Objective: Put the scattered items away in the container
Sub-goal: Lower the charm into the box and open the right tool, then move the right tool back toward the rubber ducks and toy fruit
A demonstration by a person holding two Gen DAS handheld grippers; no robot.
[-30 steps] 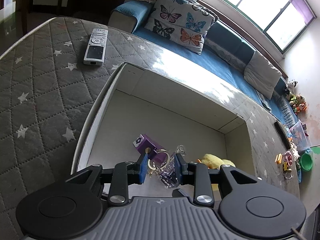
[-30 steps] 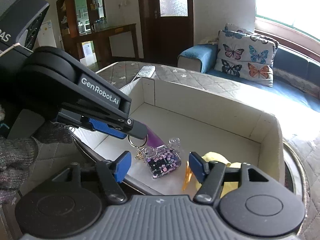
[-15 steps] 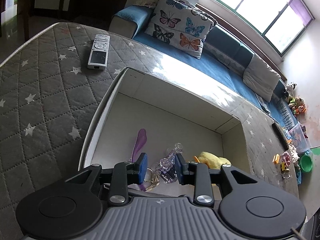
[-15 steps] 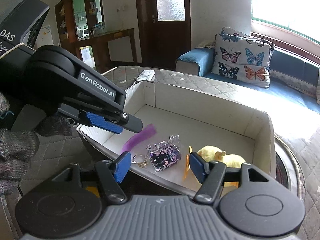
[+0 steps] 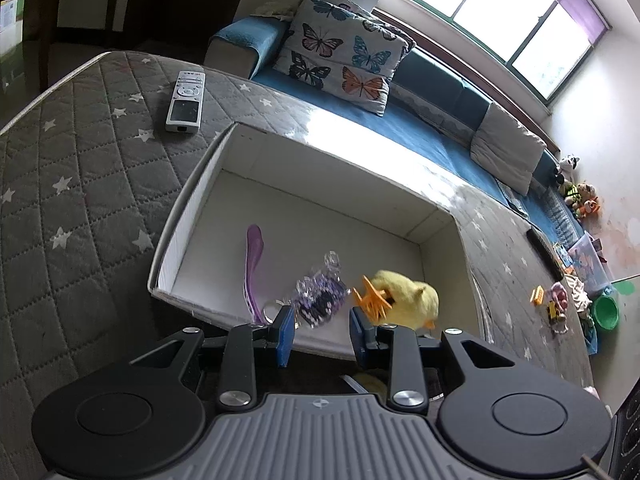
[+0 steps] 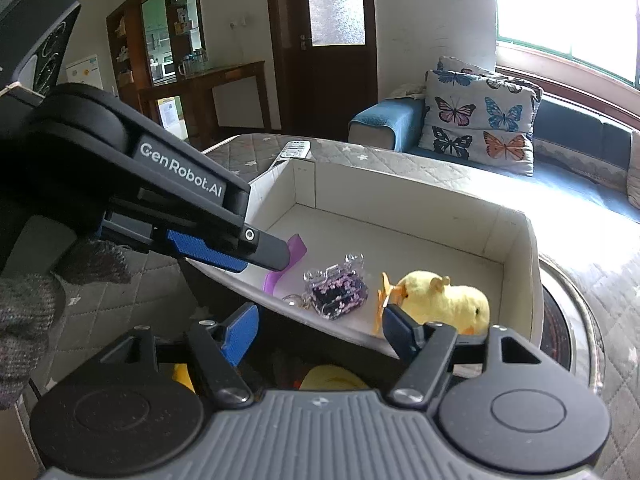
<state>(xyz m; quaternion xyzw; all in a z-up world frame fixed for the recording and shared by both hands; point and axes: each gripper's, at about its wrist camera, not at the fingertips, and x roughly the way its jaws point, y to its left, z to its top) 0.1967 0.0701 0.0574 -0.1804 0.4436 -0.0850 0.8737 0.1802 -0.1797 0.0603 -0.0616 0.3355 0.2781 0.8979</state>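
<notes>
Both grippers, left (image 5: 320, 334) and right (image 6: 318, 330), hang released and empty at the box's (image 5: 192, 184) near rim, while the remote (image 5: 185, 101) lies lengthwise on the bench beyond its far-left corner, nearer the left.

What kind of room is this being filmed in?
Most likely a home living room. A blue sofa with butterfly cushions runs under a wide window, a TV remote lies on the quilted table cover, and toys sit on the floor.

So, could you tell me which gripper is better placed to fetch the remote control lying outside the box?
Probably the left. The left gripper is open and empty, on the box's side nearest the remote control. The right gripper, also open, sits further over, by the yellow plush.
</notes>
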